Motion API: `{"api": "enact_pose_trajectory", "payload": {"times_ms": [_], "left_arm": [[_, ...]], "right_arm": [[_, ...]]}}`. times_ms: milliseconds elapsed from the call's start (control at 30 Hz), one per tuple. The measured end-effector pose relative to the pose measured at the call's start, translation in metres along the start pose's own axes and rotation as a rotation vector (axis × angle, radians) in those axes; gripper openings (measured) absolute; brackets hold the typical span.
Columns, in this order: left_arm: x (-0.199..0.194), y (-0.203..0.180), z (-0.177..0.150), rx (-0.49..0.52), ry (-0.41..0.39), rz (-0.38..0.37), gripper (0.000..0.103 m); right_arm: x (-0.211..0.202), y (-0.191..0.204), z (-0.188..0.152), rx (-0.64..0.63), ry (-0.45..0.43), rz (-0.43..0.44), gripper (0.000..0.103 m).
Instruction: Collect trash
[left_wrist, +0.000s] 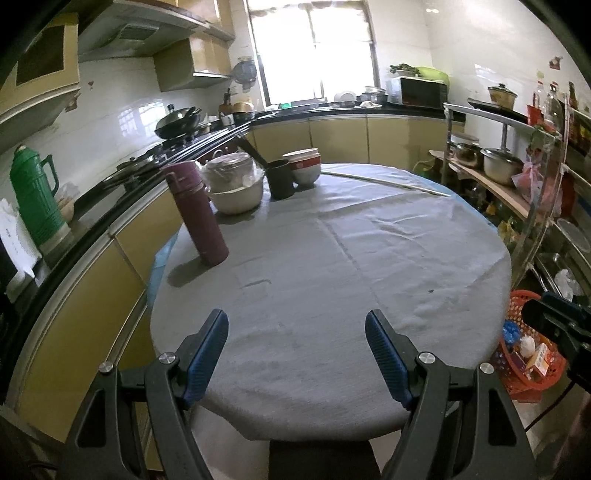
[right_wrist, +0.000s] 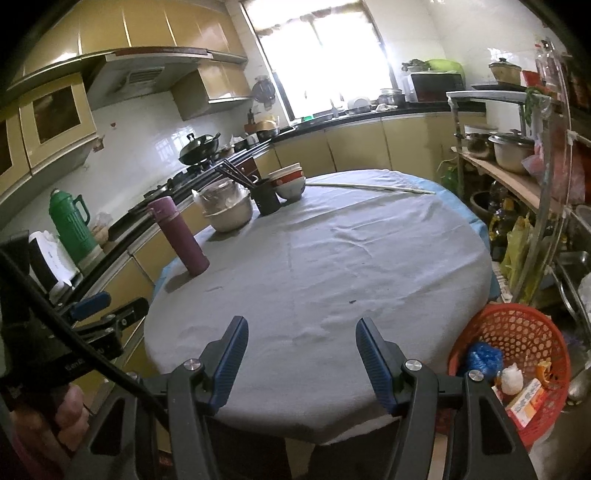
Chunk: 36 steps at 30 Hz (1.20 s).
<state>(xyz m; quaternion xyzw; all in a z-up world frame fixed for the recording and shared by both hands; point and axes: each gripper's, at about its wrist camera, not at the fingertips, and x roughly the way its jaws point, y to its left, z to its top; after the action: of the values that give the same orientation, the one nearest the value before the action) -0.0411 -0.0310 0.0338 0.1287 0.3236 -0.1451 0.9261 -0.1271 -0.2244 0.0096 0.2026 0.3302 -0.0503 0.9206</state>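
Note:
An orange mesh basket (right_wrist: 517, 325) stands on the floor right of the round table and holds trash: a blue crumpled bag (right_wrist: 484, 356), a white wad (right_wrist: 511, 376) and a small carton (right_wrist: 526, 400). The basket also shows in the left wrist view (left_wrist: 517, 299). My left gripper (left_wrist: 297, 325) is open and empty above the table's near edge. My right gripper (right_wrist: 301, 330) is open and empty over the near edge, left of the basket. The left gripper also shows in the right wrist view (right_wrist: 107, 306).
The grey-clothed table (left_wrist: 332, 258) carries a maroon flask (left_wrist: 197, 210), a covered pot (left_wrist: 236, 184), a black cup (left_wrist: 280, 179), stacked bowls (left_wrist: 304, 164) and a long stick (left_wrist: 384, 181) at its far side. Counter on the left, metal shelf rack (right_wrist: 535, 192) on the right.

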Motion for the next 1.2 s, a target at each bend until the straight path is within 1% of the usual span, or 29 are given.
{"api": "enact_pose_trajectory", "payload": {"times_ms": [267,533,700,933,1100,1200], "left_arm": [[0.005,0.013,-0.001,-0.021,0.005,0.022,0.077],[0.01,0.011,-0.002,-0.03,0.022,0.023,0.077],[0.014,0.006,-0.002,-0.02,0.037,0.02,0.077],[0.02,-0.005,-0.002,0.0,0.055,0.021,0.077],[0.022,-0.007,-0.001,-0.004,0.062,0.026,0.077],[0.021,-0.005,0.0,-0.014,0.059,0.036,0.077]], "right_arm": [[0.007,0.009,-0.001,-0.015,0.013,-0.009,0.065],[0.011,0.015,-0.005,-0.057,0.015,-0.027,0.065],[0.009,0.008,-0.005,-0.066,0.003,-0.045,0.065],[0.01,-0.012,-0.002,-0.007,0.004,-0.043,0.065],[0.01,-0.012,0.001,-0.021,-0.001,-0.034,0.065],[0.01,-0.006,0.006,-0.042,-0.021,-0.028,0.065]]}}
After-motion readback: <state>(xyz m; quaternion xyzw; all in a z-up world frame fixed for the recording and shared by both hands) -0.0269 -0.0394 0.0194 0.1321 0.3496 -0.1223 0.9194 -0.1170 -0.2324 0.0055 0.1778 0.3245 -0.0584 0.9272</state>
